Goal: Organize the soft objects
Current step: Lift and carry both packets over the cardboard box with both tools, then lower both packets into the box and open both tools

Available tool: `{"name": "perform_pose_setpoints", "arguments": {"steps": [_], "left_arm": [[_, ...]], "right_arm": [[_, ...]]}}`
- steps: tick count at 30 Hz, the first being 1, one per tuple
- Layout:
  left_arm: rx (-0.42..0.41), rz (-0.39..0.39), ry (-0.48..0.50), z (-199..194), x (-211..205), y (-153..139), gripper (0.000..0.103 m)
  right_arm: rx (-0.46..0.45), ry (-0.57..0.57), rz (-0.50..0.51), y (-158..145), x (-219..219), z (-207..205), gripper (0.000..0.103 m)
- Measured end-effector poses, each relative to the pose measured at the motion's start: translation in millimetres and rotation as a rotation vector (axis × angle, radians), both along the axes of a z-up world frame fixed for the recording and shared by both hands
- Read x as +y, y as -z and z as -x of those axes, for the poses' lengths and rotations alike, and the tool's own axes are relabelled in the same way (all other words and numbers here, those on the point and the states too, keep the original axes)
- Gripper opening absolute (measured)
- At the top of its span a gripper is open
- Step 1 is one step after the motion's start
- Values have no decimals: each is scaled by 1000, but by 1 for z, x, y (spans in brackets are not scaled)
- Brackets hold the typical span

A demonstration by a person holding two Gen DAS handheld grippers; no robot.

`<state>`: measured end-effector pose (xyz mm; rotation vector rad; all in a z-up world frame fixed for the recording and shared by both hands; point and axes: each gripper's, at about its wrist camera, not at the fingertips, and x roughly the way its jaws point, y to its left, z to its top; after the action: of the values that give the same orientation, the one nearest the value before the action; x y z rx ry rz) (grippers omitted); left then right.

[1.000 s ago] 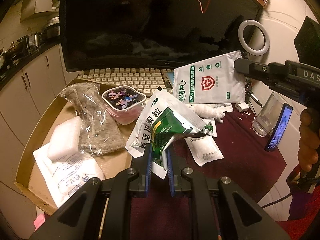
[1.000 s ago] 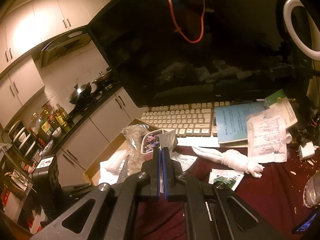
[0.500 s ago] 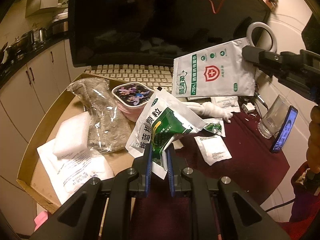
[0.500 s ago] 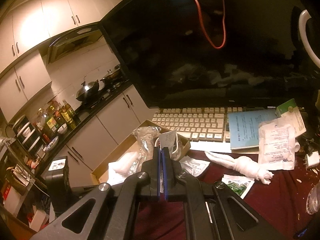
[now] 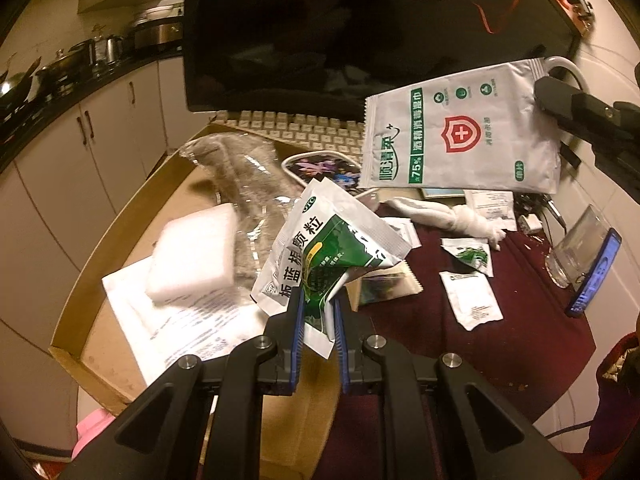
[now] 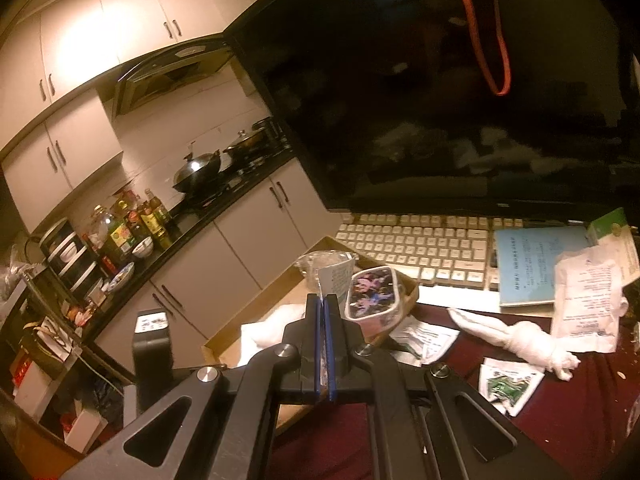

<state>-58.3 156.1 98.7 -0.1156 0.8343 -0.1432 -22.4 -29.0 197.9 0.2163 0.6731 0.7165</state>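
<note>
My left gripper [image 5: 318, 304] is shut on a green and white medicine pouch [image 5: 332, 248], held above the right edge of a cardboard tray [image 5: 120, 240]. My right gripper [image 6: 322, 308] is shut on a white wipes pouch with a red shield [image 5: 460, 136], held in the air over the keyboard; in the right wrist view only its edge [image 6: 334, 276] shows. The tray holds a white sponge [image 5: 192, 252], a bagged grey cloth [image 5: 248, 184], a white flat packet [image 5: 180, 320] and a pink box with a cartoon lid [image 5: 320, 166].
A knotted white cloth [image 5: 448, 216] and small sachets [image 5: 474, 298] lie on the dark red tabletop [image 5: 520, 340]. A glass [image 5: 576, 248] and a phone [image 5: 596, 272] stand at the right. A keyboard [image 6: 420, 244] and a large monitor [image 6: 440, 100] are behind.
Both grippers have moved left toward the tray with their pouches. The wipes pouch has risen and now hangs closer to the pink box.
</note>
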Motion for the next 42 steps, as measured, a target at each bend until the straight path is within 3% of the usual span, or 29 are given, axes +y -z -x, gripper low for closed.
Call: {"name": "perform_pose_setpoints", "arguments": {"steps": [14, 24, 42], "left_arm": [[29, -26, -70, 1, 30, 7, 14], [57, -48, -104, -9, 45, 14, 14], [85, -123, -127, -23, 49, 25, 14]], "right_arm": [[57, -119, -8, 24, 52, -14, 3], [38, -146, -31, 29, 88, -31, 3], [204, -86, 28, 118, 117, -92, 3]]}}
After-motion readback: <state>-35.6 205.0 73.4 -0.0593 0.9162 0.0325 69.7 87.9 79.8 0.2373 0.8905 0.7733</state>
